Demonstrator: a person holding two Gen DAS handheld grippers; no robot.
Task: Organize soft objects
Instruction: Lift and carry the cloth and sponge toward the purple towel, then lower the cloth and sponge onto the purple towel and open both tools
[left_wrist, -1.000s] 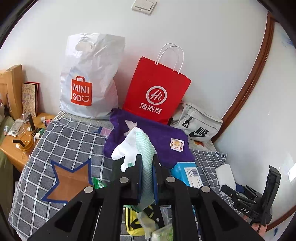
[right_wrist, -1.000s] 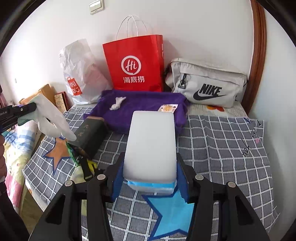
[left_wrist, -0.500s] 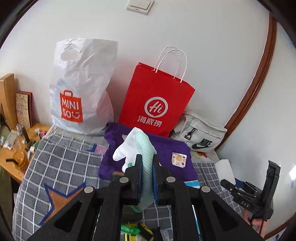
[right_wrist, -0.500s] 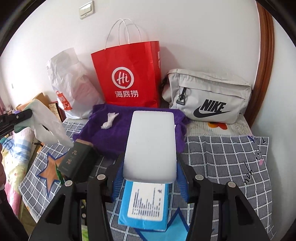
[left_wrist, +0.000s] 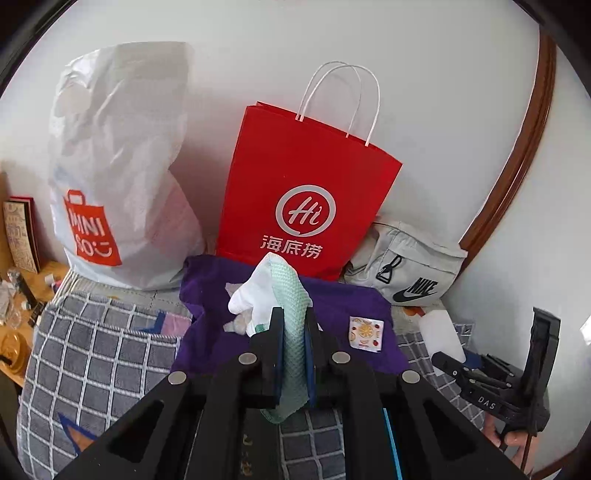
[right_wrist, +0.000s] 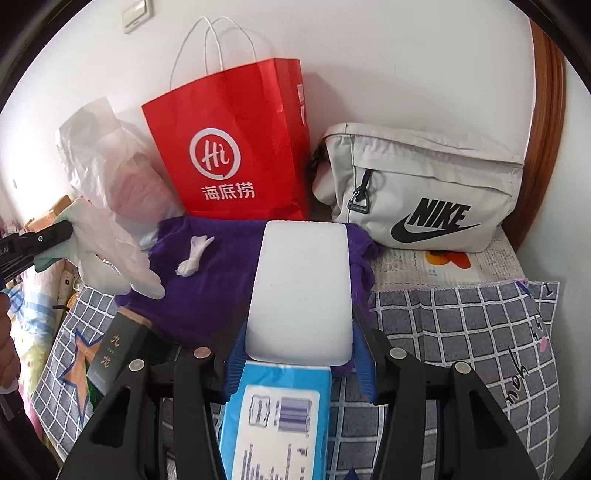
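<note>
Two bags (left_wrist: 303, 206) reading "Hi", "NIKE" (right_wrist: 424, 192), box print perhaps "九龙" (right_wrist: 110, 354)

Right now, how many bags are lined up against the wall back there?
3. The white plastic bag stands on the left, the red paper bag in the middle, the grey Nike bag on the right. More may hide behind them.
</note>
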